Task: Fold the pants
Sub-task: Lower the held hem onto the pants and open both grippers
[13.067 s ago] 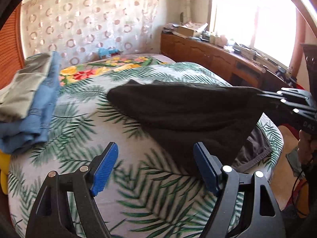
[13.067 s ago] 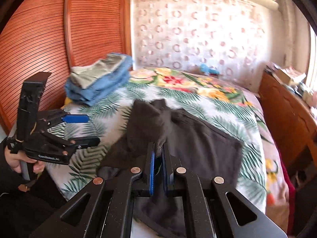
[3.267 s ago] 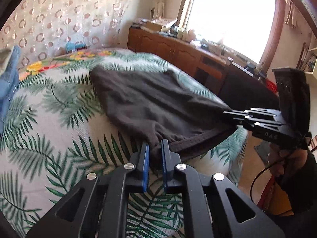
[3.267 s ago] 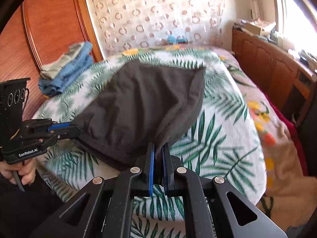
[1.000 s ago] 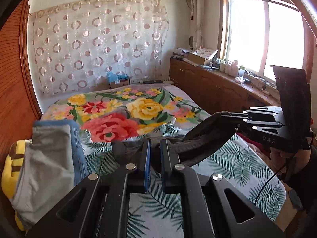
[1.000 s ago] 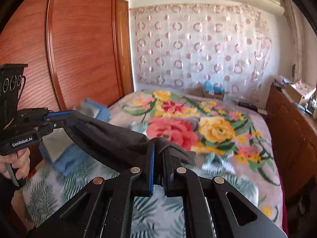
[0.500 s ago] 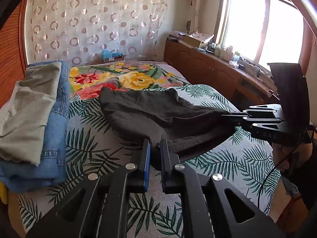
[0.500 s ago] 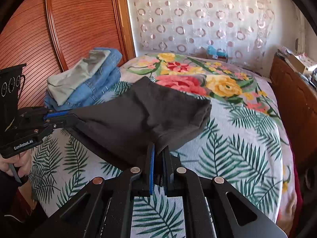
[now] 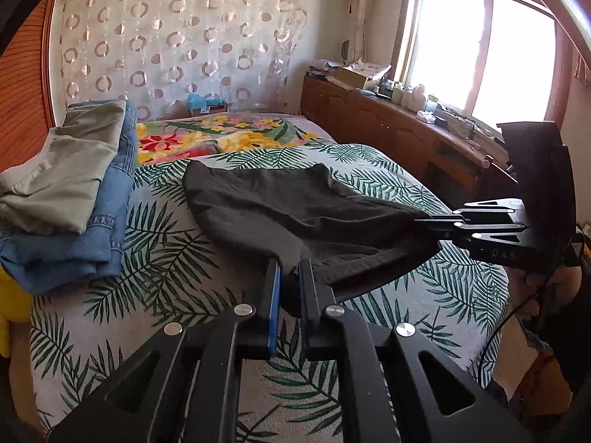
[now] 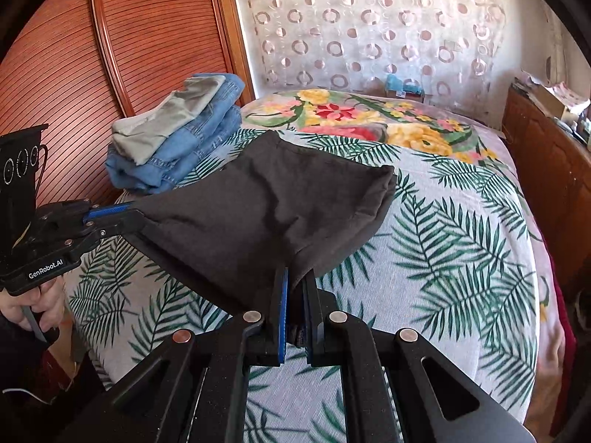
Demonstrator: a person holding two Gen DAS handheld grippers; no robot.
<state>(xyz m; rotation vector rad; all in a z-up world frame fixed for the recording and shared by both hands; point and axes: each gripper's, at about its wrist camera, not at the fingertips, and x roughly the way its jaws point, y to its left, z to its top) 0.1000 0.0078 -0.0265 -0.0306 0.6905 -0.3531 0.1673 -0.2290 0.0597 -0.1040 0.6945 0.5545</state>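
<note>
We grip the dark pants at both near corners: left gripper and right gripper jaws clamp fabric. Holding the edge taut lets the far half rest flat on the bed.

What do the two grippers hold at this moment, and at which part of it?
Both hold the dark pants. The left gripper and the right gripper are each shut on a near corner of the folded cloth, while its far edge lies on the bed.
</note>
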